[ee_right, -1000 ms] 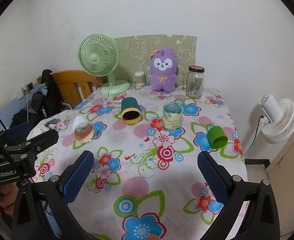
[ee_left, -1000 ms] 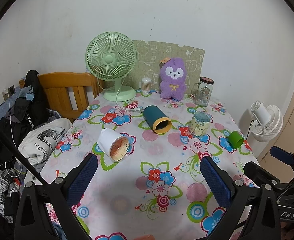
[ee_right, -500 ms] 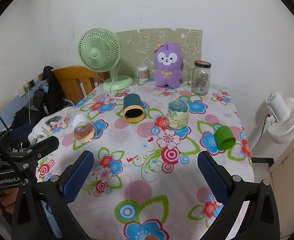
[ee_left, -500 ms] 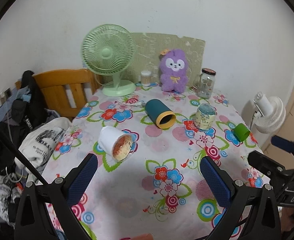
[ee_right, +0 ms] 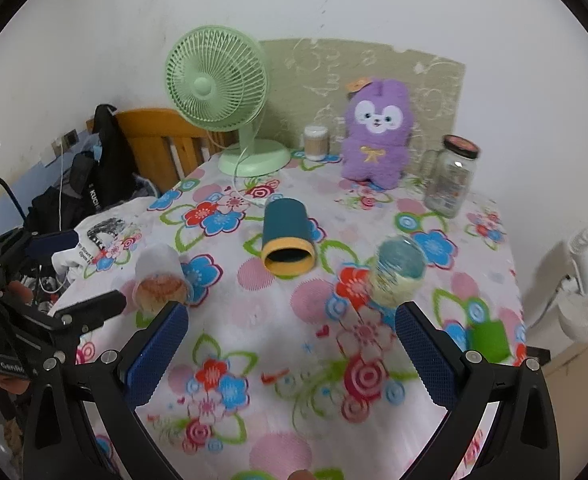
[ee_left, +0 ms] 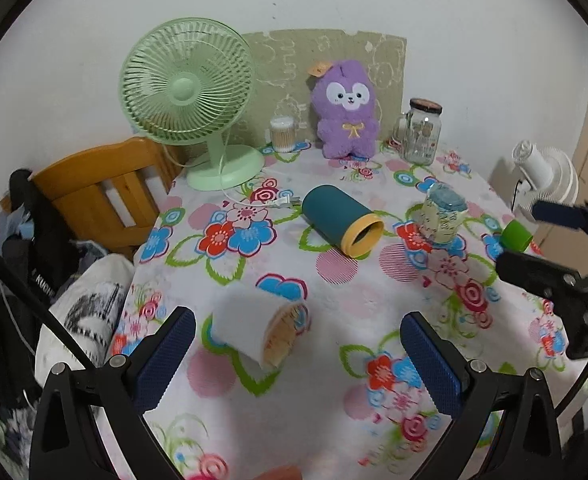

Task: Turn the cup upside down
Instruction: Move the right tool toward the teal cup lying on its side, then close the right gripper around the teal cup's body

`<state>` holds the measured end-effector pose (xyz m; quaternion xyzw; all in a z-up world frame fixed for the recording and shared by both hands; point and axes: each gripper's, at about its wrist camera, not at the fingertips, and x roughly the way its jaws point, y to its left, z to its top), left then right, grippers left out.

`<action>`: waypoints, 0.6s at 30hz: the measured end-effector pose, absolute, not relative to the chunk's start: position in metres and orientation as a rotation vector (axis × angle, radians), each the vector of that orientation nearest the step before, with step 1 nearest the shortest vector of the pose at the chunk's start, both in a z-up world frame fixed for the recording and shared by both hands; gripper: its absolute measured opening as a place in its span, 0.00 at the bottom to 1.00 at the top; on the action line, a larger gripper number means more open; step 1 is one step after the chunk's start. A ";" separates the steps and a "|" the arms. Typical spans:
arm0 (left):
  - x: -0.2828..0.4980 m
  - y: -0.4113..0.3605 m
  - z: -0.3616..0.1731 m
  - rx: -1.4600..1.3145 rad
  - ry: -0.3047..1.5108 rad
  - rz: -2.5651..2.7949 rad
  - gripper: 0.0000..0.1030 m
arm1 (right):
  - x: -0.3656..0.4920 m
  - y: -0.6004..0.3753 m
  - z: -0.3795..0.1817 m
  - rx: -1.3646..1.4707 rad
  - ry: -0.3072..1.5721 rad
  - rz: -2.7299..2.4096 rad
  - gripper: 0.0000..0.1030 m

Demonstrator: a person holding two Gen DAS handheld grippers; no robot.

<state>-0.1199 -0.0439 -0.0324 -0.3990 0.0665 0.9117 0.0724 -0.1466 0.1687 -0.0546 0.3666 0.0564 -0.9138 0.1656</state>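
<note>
Left gripper (ee_left: 298, 356): jaws spread, empty, above the floral tablecloth (ee_left: 334, 412) | white cup (ee_left: 253, 330): on its side, between the fingers | right gripper (ee_right: 289, 350): jaws spread, empty | teal cup (ee_right: 287, 236): on its side, mid-table.
</note>
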 end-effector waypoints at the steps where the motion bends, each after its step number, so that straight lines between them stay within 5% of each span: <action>1: -0.127 -0.045 -0.034 -1.208 0.222 2.729 1.00 | -0.158 0.164 -0.057 1.059 0.174 -2.589 1.00; 18: -0.253 -0.078 -0.077 -1.317 0.454 2.572 1.00 | -0.301 0.095 -0.102 1.289 0.242 -2.312 1.00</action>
